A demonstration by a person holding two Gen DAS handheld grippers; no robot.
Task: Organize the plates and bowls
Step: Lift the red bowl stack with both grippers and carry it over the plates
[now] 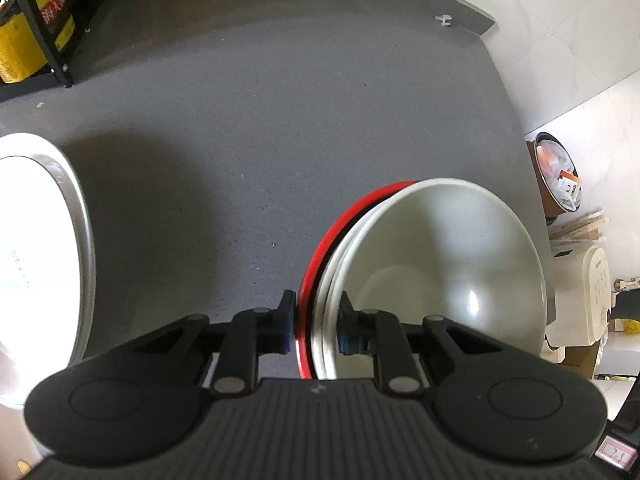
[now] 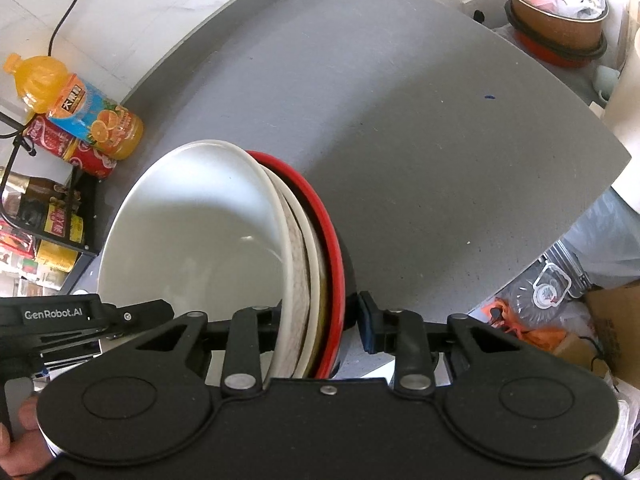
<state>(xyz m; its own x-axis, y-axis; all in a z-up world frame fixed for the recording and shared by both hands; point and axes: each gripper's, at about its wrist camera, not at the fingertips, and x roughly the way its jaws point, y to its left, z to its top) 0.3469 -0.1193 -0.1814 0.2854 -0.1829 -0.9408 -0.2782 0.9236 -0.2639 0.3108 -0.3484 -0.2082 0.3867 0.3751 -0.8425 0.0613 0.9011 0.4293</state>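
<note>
A nested stack of bowls, white bowls (image 1: 440,256) inside a red-rimmed black bowl (image 1: 320,264), is held above the grey table (image 1: 260,120). My left gripper (image 1: 316,320) is shut on the stack's rim, one pad outside the red bowl and one inside the white bowl. In the right wrist view the same white bowls (image 2: 192,248) and red bowl (image 2: 334,264) sit between my right gripper's (image 2: 320,324) fingers, which clamp the opposite rim. A large white plate (image 1: 36,264) lies at the left edge of the left wrist view.
An orange juice bottle (image 2: 80,108), a red can (image 2: 68,148) and a black rack (image 2: 52,216) with bottles stand at the table's far corner. A bin with rubbish (image 2: 556,12) and a cardboard box (image 2: 616,328) stand on the floor beyond the table edges.
</note>
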